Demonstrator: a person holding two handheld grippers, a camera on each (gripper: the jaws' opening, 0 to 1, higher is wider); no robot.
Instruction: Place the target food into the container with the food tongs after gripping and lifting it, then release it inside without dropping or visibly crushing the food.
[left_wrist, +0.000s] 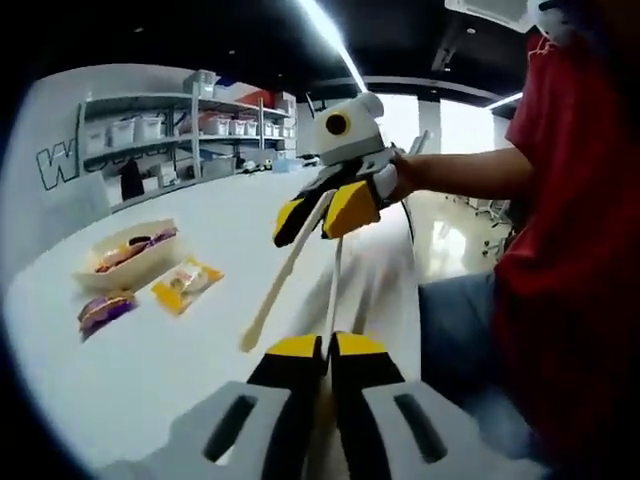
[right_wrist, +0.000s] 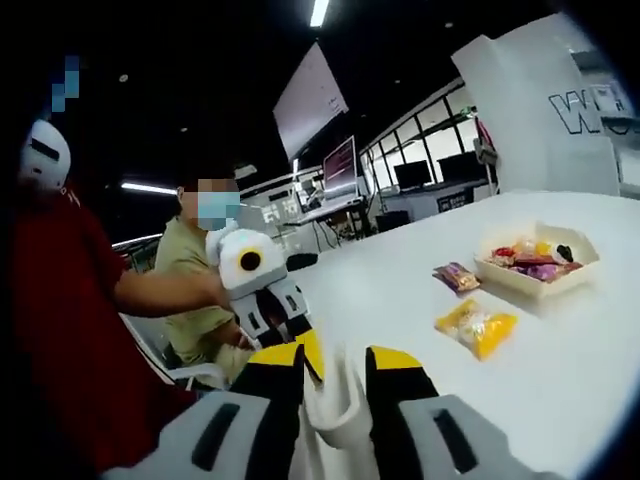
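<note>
Meanwhile, the right gripper (left_wrist: 325, 215) pinches the hinged end of cream plastic food tongs (left_wrist: 290, 275), long arms pointing toward the left gripper (left_wrist: 328, 352), whose jaws sit pressed together. On the white worktop (left_wrist: 190, 370) at ten o'clock lie a yellow wrapped snack (left_wrist: 185, 284), a purple packet (left_wrist: 105, 310) and a shallow cream container (left_wrist: 125, 252).

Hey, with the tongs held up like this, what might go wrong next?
1. The right gripper holds the tongs only at their hinge end, so the long arms may twist or slip.
2. The yellow food packet looks soft; squeezing hard may crush it.
3. The container already holds food, so little room remains.
</note>
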